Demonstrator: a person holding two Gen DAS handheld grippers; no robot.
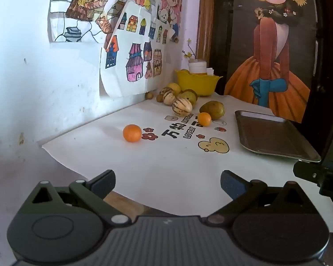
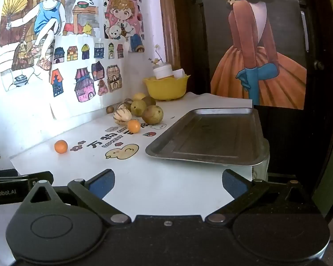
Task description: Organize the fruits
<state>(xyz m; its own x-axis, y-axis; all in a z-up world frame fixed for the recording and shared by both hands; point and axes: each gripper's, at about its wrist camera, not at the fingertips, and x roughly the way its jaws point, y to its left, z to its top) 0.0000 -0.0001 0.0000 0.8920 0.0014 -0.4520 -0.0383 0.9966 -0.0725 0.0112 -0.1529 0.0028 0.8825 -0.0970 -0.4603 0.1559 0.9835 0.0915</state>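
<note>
On the white cloth the metal tray (image 2: 211,137) lies empty, fruit pile (image 2: 139,110) against the wall, lone orange (image 1: 132,133) apart. Both my claws — left gripper (image 1: 167,184), right gripper (image 2: 168,182) — gape, holding nothing; round fruit may roll away if nudged.

We count two small oranges (image 1: 132,133) (image 1: 204,119) lying apart on the white mat. Striped melons (image 1: 182,107) and greenish pears (image 1: 212,110) cluster near our yellow bowl (image 1: 197,84). The metal tray (image 2: 211,133) lies empty.
</note>
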